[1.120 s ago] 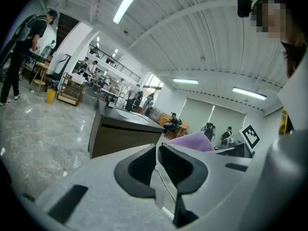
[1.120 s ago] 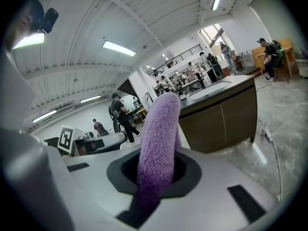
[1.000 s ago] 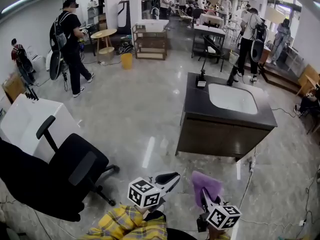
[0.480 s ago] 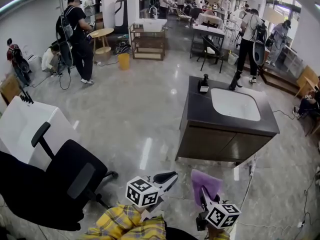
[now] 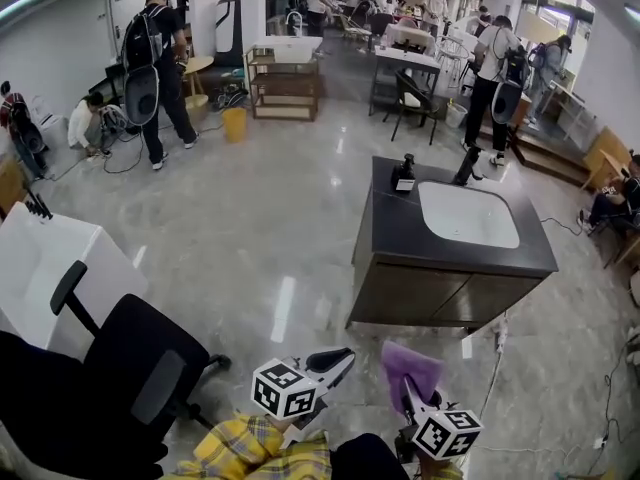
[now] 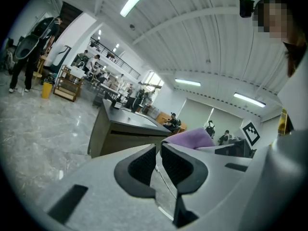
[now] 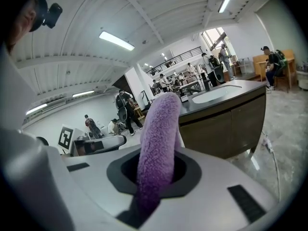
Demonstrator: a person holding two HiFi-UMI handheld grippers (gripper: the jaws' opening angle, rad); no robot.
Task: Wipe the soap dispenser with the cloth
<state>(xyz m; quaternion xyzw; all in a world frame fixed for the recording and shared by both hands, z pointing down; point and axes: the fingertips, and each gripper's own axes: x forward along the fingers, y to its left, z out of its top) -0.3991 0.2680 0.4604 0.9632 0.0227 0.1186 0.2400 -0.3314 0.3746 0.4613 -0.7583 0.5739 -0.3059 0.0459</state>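
The soap dispenser (image 5: 403, 175), a small dark bottle, stands on the far left corner of the dark sink cabinet (image 5: 395, 243), several steps ahead of me. My right gripper (image 5: 407, 384) is shut on a purple cloth (image 5: 410, 364) that sticks up between its jaws; in the right gripper view the cloth (image 7: 157, 138) fills the gap of the gripper (image 7: 156, 166). My left gripper (image 5: 344, 354) is low at the bottom centre, shut and holding nothing; its pads (image 6: 144, 163) meet in the left gripper view. Both grippers are far short of the cabinet.
A white basin (image 5: 468, 215) and a dark faucet (image 5: 466, 165) are set in the cabinet top. A black office chair (image 5: 120, 368) stands at my left, beside a white unit (image 5: 40, 258). Several people stand or crouch in the background. Cables (image 5: 495, 368) trail on the floor by the cabinet.
The cabinet has drawn a little nearer and shifted in view as I walk toward it. Both grippers keep their places at the bottom of the picture; the cloth stays gripped. People in the background have moved.
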